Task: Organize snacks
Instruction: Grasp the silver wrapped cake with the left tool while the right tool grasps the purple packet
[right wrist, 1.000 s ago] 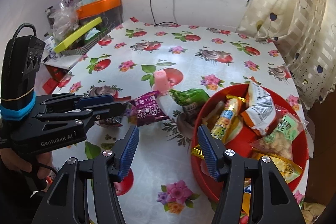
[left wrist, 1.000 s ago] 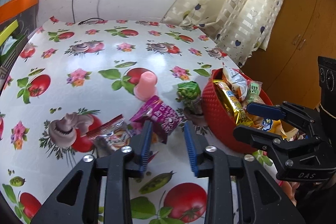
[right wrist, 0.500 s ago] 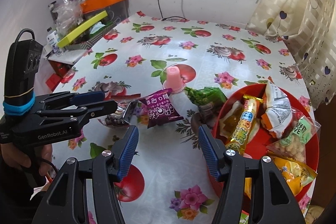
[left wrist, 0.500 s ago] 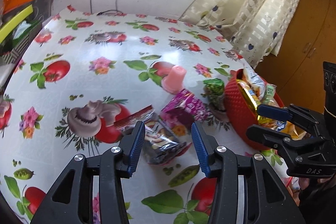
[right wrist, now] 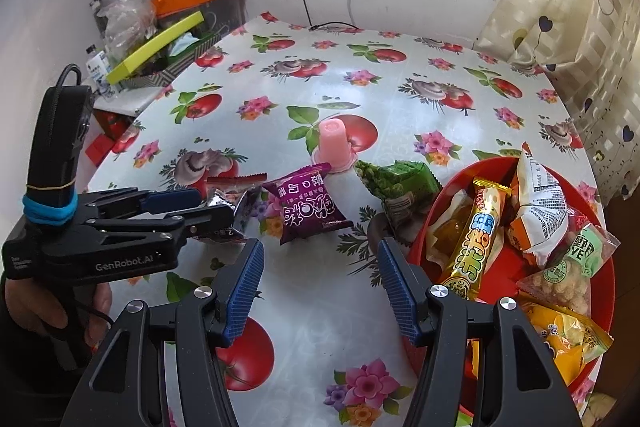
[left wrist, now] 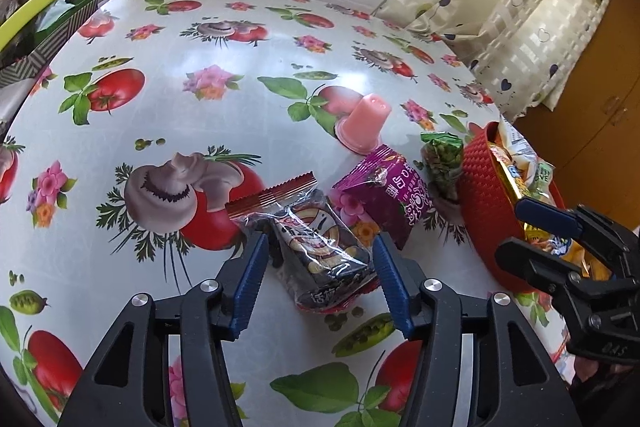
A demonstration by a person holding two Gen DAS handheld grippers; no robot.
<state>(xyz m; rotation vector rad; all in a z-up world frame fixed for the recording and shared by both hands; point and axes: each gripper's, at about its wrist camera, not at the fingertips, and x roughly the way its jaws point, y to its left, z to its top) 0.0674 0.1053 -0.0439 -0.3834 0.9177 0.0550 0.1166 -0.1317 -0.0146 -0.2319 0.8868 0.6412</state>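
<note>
Your left claw (left wrist: 318,281) has just been opening its jaws and now stands wide around the dark snack packet (left wrist: 320,247), which lies on the desk (left wrist: 240,55) between the blue pads (left wrist: 250,279) without being pressed. Your right claw (right wrist: 320,283) hangs open and empty above bare desk, just beside the red basket (right wrist: 608,287) full of snacks. The purple packet (left wrist: 390,193), the green packet (left wrist: 442,163) and the pink jelly cup (left wrist: 366,123) sit between the dark packet and the basket.
</note>
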